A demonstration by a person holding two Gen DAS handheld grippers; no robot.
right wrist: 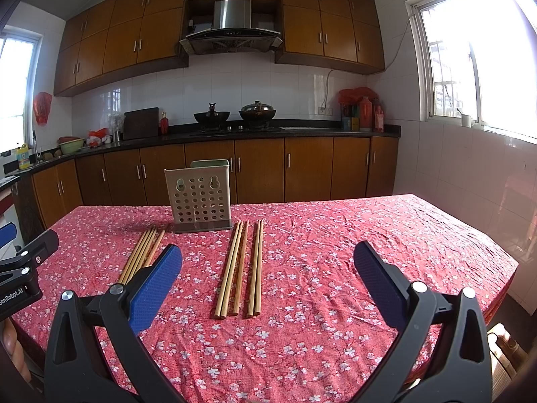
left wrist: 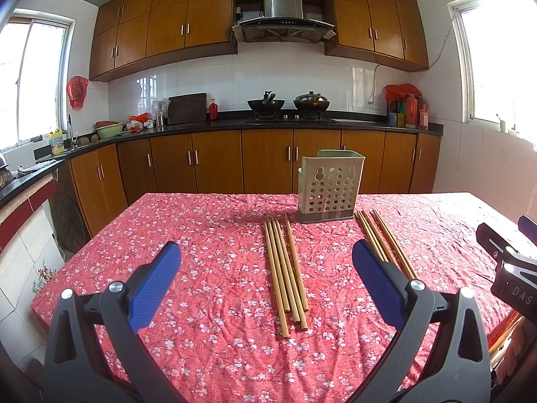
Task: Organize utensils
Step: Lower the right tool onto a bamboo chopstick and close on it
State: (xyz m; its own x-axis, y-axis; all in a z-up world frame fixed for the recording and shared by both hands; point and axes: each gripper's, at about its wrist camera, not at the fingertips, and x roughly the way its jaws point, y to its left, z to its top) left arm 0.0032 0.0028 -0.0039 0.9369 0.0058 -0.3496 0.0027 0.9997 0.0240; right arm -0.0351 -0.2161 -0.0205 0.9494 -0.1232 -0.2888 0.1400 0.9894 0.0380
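Two bundles of several wooden chopsticks lie on a red floral tablecloth. In the left wrist view the left bundle [left wrist: 287, 270] lies between my fingers' line of sight, and the right bundle [left wrist: 386, 241] runs behind my right finger. A pale green perforated utensil holder [left wrist: 329, 186] stands upright just beyond them. My left gripper [left wrist: 266, 265] hovers open above the cloth, holding nothing. In the right wrist view the right bundle [right wrist: 240, 268] lies ahead, the left bundle [right wrist: 142, 253] is partly hidden by a finger, and the holder [right wrist: 199, 196] stands behind. My right gripper [right wrist: 268, 267] is open and empty.
The table [left wrist: 208, 235] ends at a far edge before brown cabinets and a counter with woks [left wrist: 288, 104]. The right gripper's black body [left wrist: 510, 262] shows at the right edge of the left wrist view; the left gripper's body [right wrist: 20, 268] shows at the left of the right wrist view.
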